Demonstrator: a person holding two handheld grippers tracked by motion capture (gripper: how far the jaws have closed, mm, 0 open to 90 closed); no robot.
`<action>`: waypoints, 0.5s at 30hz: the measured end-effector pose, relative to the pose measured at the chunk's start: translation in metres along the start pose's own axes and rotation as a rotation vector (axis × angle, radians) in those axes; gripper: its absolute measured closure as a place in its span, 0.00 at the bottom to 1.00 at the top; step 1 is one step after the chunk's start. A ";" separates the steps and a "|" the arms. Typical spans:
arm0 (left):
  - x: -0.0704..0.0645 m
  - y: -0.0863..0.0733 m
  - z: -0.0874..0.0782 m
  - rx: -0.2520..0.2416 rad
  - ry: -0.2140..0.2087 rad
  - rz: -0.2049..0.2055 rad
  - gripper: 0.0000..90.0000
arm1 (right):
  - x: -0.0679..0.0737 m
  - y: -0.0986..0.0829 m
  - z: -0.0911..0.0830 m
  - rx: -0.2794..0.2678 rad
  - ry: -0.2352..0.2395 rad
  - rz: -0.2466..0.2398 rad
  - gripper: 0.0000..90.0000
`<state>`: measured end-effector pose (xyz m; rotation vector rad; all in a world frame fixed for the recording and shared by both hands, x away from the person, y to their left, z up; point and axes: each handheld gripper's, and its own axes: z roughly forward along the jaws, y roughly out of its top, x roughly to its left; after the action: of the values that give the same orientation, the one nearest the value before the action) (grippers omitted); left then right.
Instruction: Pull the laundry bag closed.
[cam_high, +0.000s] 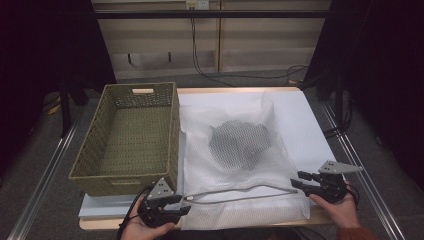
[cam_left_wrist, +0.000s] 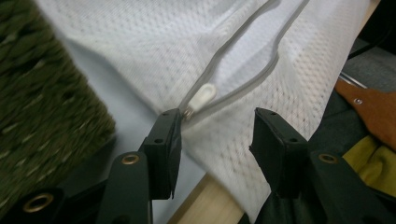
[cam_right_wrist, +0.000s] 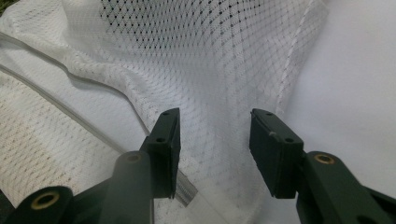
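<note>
Sitting at 9 o'clock on the table (cam_high: 295, 98), the basket (cam_high: 131, 134) is green wicker, w/ its near wall just above the left gripper (cam_high: 186, 204). That gripper, in the person's left hand (cam_high: 145, 229) at approx. 7 o'clock, has jaws spread wide, holding nothing; in the left gripper view the white zip pull (cam_left_wrist: 201, 97) lies just off the tip of one jaw, at 12 o'clock from it, touching or nearly so. Across the centre lies the mesh bag (cam_high: 235, 170), white, flat on a white sheet (cam_high: 300, 125), w/ a dark garment (cam_high: 240, 142) inside, around 1 o'clock from the left gripper. The grey zip (cam_high: 240, 194) runs along the bag's near edge, partly open. At 5 o'clock, the right gripper (cam_high: 296, 180) in the right hand (cam_high: 340, 210) also has jaws wide apart, empty, over the bag's near right corner; mesh shows between them.
</note>
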<state>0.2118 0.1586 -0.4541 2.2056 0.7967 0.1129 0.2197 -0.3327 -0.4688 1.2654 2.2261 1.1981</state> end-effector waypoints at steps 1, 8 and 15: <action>0.000 -0.001 -0.001 0.012 0.014 0.004 0.58 | 0.000 0.000 0.000 -0.002 0.004 0.001 0.60; 0.001 -0.002 0.010 0.092 0.022 0.007 0.62 | 0.002 0.001 -0.001 -0.010 0.000 -0.006 0.60; -0.001 -0.001 0.017 0.122 0.073 0.043 0.71 | 0.004 0.002 0.000 -0.006 0.009 -0.011 0.60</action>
<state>0.2161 0.1472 -0.4662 2.3458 0.8158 0.1711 0.2183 -0.3285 -0.4671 1.2461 2.2310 1.2087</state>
